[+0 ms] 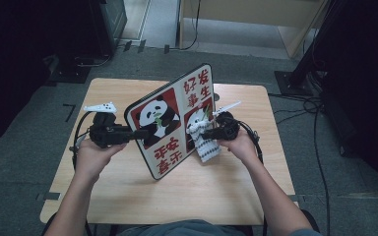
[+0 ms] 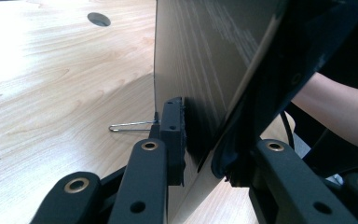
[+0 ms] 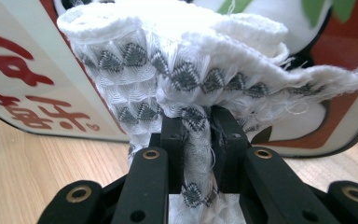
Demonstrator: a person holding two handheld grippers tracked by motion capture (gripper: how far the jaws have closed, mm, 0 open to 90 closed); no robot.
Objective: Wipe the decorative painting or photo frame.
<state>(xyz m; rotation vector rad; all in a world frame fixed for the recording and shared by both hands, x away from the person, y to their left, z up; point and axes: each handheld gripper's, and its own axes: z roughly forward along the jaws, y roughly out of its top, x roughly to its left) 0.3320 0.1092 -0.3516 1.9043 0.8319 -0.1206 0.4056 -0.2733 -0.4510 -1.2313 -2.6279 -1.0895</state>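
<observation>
The left tool was clamped on the edge of the panda-printed red-and-white rectangular board, holding it tilted on its lower corner on the wooden bench. The right tool, jaws pinched on a white cloth with grey diamond pattern, stood directly in front of the printed face, cloth against it. Wiping would likely run along the board's long axis.

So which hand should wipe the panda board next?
The right one, probably. The right gripper is shut on the white patterned cloth, which is right against the panda board's picture side. The left gripper is busy clamping the board's edge, holding it tilted up on the table.
</observation>
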